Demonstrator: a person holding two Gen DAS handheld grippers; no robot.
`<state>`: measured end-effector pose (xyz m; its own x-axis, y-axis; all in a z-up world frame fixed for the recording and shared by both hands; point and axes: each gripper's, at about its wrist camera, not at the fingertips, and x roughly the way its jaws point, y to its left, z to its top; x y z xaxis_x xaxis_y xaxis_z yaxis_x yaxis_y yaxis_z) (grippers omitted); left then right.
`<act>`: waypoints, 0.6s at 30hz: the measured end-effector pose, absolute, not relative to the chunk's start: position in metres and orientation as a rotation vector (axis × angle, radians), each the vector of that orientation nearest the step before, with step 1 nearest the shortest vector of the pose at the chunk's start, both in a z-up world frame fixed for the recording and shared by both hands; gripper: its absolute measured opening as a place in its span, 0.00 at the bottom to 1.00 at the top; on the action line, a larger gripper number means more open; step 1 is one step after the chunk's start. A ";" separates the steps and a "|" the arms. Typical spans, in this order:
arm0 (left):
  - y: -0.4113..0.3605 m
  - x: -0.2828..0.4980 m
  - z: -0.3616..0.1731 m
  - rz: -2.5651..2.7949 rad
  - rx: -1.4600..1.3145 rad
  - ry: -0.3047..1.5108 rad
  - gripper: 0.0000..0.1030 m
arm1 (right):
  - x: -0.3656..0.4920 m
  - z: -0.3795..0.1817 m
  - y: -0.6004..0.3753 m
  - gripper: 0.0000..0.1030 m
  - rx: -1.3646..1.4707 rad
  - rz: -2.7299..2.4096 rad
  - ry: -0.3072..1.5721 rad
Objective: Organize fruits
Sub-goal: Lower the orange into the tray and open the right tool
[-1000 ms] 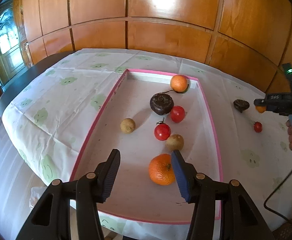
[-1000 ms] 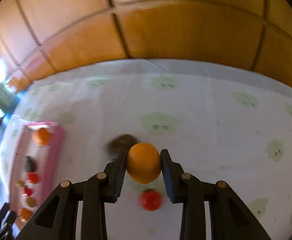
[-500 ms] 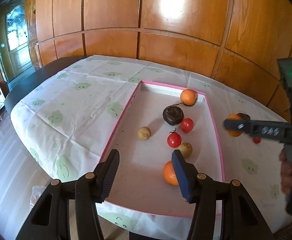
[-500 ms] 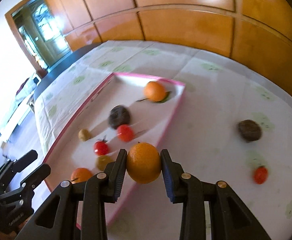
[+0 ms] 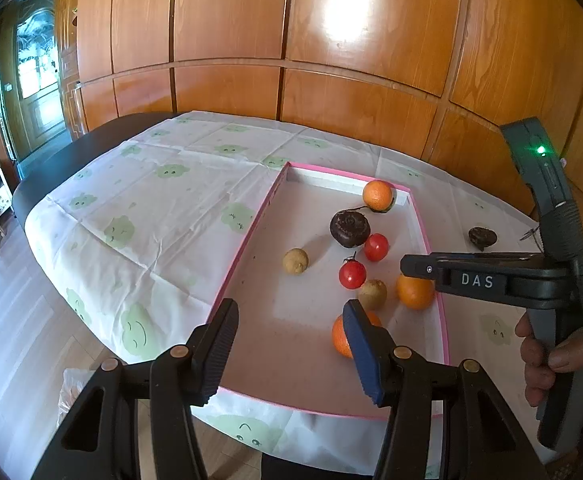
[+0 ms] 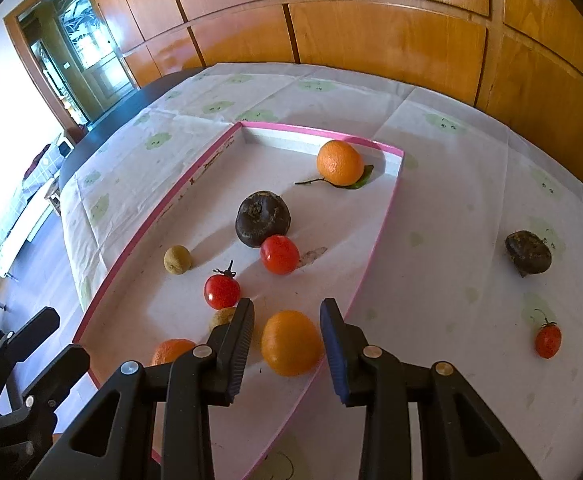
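A pink-rimmed tray [image 5: 247, 240] [image 6: 387, 216] holds several fruits: oranges, two red tomatoes, two small brown fruits and a dark round fruit [image 6: 262, 218]. My right gripper [image 6: 286, 326] is open, its jaws on either side of an orange [image 6: 290, 343] [image 5: 414, 291] that rests in the tray by its right rim. My left gripper [image 5: 289, 344] is open and empty above the tray's near end, next to another orange [image 5: 341, 340]. A dark fruit [image 6: 528, 253] [image 5: 482, 237] and a red tomato [image 6: 548, 341] lie on the cloth right of the tray.
The table has a white cloth with green prints [image 5: 143, 208]. A wood-panelled wall [image 5: 331, 92] stands behind it. The table's left edge drops to a wooden floor [image 5: 7, 320], with a door beyond.
My right gripper has carried the orange from the cloth over to the tray, lowered it by the right rim and opened. The left gripper has drawn back a little.
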<state>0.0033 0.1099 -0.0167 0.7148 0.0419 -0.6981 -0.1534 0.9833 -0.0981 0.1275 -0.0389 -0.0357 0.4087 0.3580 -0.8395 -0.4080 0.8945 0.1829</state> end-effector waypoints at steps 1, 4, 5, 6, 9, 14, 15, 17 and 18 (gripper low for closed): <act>0.110 0.003 -0.016 0.108 -0.154 0.768 0.54 | 0.127 -0.034 -0.040 0.34 -0.050 0.483 1.040; 0.107 0.002 -0.016 0.106 -0.148 0.766 0.54 | 0.120 -0.027 -0.046 0.34 -0.045 0.483 1.019; 0.106 0.002 -0.015 0.104 -0.147 0.765 0.54 | 0.118 -0.024 -0.049 0.34 -0.046 0.480 1.008; 0.105 0.002 -0.015 0.101 -0.143 0.764 0.54 | 0.116 -0.021 -0.052 0.34 -0.048 0.477 1.000; 0.101 0.002 -0.014 0.094 -0.132 0.763 0.54 | 0.111 -0.014 -0.063 0.34 -0.048 0.469 0.981; 0.094 0.002 -0.015 0.079 -0.115 0.769 0.54 | 0.103 -0.007 -0.085 0.34 -0.071 0.440 0.955; 0.092 0.002 -0.015 0.075 -0.111 0.770 0.54 | 0.102 -0.006 -0.089 0.34 -0.075 0.435 0.952; 0.089 0.002 -0.014 0.070 -0.104 0.770 0.54 | 0.100 -0.004 -0.097 0.34 -0.083 0.423 0.946; 0.088 0.002 -0.014 0.067 -0.100 0.770 0.54 | 0.099 -0.002 -0.102 0.34 -0.087 0.415 0.942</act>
